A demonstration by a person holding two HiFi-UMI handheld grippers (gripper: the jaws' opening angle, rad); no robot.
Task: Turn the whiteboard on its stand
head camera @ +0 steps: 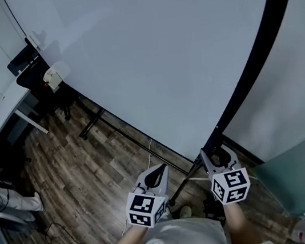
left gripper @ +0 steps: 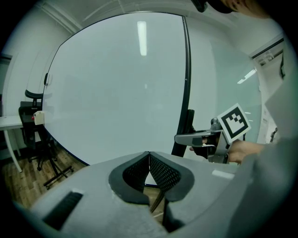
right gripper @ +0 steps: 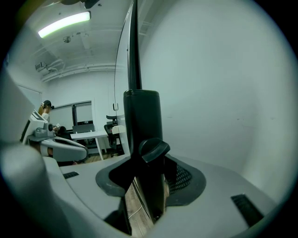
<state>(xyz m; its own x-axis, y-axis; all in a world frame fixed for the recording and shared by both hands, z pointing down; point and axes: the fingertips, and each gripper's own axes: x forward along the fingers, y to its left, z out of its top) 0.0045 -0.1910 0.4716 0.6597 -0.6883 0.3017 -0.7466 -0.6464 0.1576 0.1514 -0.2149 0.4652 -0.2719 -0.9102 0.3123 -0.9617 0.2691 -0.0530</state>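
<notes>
Closest in, the right gripper (head camera: pixel 216 159) has its claw pinching the black side post (head camera: pixel 219 135) of the stand, low down. Its own view shows the post filling the gap between the pads, with a black knob (right gripper: pixel 153 148) sitting just in front of them. The left gripper (head camera: pixel 156 174) hangs just beside it, clear of the board, its claw pressed together on nothing.

The whiteboard (head camera: pixel 157 48) stands directly ahead on the wooden floor (head camera: pixel 80 177), between the person and a white desk (head camera: pixel 1 115). Its lower edge is near both grippers, and the stand's black feet (head camera: pixel 92 123) show beneath it.

It will probably handle as a big, stiff and fairly heavy panel. Its face looks smooth and glossy, so the pads would likely slip there. The thin black frame at the edge, or the post, looks like the better place to take hold. The knob may be a lock for the pivot and might need loosening first. Once freed, so broad a panel would likely swing with some weight, and a slow, steady push seems wise.

The board itself is blank and white, with ceiling lights reflected faintly in it.
</notes>
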